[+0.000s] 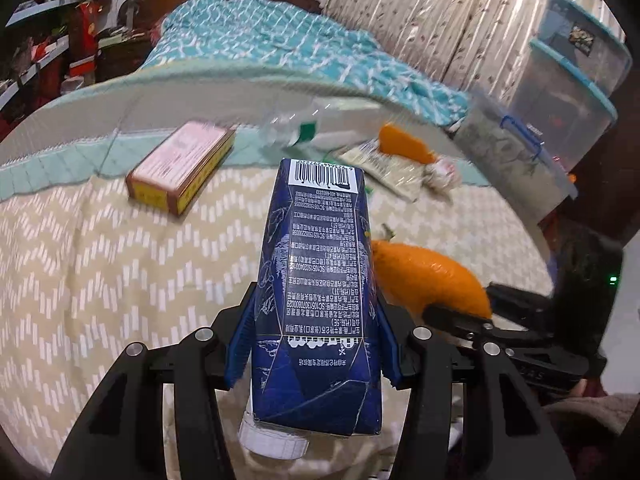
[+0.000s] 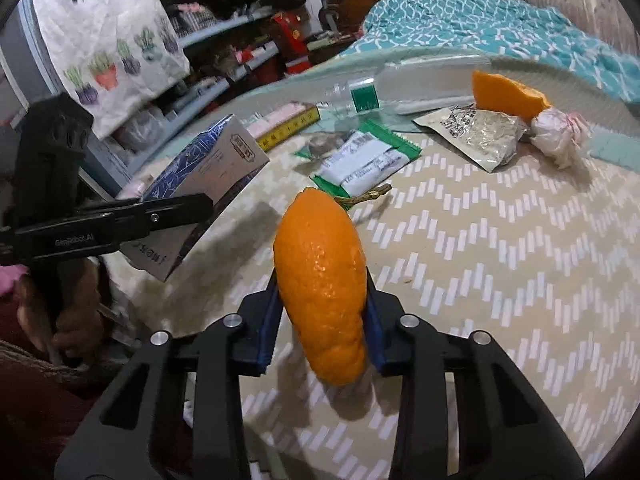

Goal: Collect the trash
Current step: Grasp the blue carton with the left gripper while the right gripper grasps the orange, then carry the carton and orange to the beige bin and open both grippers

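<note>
The left gripper (image 1: 316, 340) has its blue pads squeezing a dark blue drink carton (image 1: 320, 280), barcode end pointing away from the jaws, white cap near the camera. Right of the jaws sits a piece of orange peel (image 1: 432, 276), pinched by the right gripper (image 1: 460, 314). Ahead-left lies a pink box (image 1: 180, 168).

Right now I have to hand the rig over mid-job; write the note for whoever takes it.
Left tool: shut on the dark blue drink carton with white cap, lifted off the bed.
Right tool: shut on the large orange peel piece.
Still lying on the beige zigzag bedspread: clear plastic bottle with green label, green-and-white wrapper, silver foil pouch, second orange peel, crumpled white tissue, pink-topped flat box.
Done: two items gripped. No trash bin in view; drop-off and remaining pickups are left.
</note>
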Available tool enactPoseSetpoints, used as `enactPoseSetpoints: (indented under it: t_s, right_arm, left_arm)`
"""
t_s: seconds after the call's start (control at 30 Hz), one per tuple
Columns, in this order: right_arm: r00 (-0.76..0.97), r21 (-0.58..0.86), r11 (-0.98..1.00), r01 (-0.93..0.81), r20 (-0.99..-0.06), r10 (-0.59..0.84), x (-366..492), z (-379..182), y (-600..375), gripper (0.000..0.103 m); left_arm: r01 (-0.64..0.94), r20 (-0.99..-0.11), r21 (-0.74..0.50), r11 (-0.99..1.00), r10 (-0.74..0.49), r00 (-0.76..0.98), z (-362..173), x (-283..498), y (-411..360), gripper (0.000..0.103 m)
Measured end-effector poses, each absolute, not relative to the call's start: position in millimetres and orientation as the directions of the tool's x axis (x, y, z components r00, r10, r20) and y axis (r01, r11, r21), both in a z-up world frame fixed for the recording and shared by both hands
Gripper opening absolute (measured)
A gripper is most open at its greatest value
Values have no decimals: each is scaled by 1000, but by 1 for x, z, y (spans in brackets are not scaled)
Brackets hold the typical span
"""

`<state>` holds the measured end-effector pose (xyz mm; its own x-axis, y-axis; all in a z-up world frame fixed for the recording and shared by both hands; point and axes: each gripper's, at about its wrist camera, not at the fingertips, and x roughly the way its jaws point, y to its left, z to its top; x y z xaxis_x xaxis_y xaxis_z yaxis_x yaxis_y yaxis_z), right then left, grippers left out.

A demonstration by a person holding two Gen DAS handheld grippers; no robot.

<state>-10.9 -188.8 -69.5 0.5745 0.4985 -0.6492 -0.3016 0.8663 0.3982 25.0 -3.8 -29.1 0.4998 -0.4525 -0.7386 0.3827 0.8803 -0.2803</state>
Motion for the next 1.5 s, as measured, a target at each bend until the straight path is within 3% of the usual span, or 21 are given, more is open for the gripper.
enactPoseSetpoints:
  t_s: [0.33, 0.63, 0.9, 0.93, 1.0, 1.07, 1.1, 1.3, 1.5]
  right_arm:
    - [700, 437, 891, -122, -599, 390, -29, -62, -277, 37]
    - [802, 445, 869, 217, -589, 101, -76, -61, -420, 37]
    - [769, 467, 733, 495, -628, -120, -98, -73, -555, 38]
    - [761, 470, 712, 522, -634, -138, -96, -76, -570, 39]
    - [746, 472, 678, 563, -644, -172, -92, -80, -590, 56]
    - [725, 461, 636, 619, -647, -236, -100, -83, -602, 67]
    - [736, 478, 617, 625, -624, -262, -105, -82, -604, 70]
    - [770, 538, 556, 634, -508, -386, -149, -66, -594, 68]
    - [846, 543, 673, 502, -471, -251, -131, -48, -547, 59]
  left_arm:
    - [567, -729, -321, 759, -580, 364, -10, 41, -95, 49]
    - [765, -771, -336, 550, -627, 112, -21, 66, -273, 49]
    - [838, -793, -362, 407, -608, -47, -29, 80, -447, 49]
    - [844, -796, -355, 402, -604, -48, -29, 81, -470, 49]
    - [856, -795, -334, 395, -606, -31, -29, 83, -508, 50]
    - [868, -812, -274, 414, -583, 22, -32, 84, -540, 72]
    - [867, -816, -251, 431, -577, 50, -31, 83, -546, 78]
    - [880, -771, -252, 402, -633, 68, -19, 66, -511, 78]
    - [844, -780, -337, 417, -626, -2, -31, 54, -409, 77]
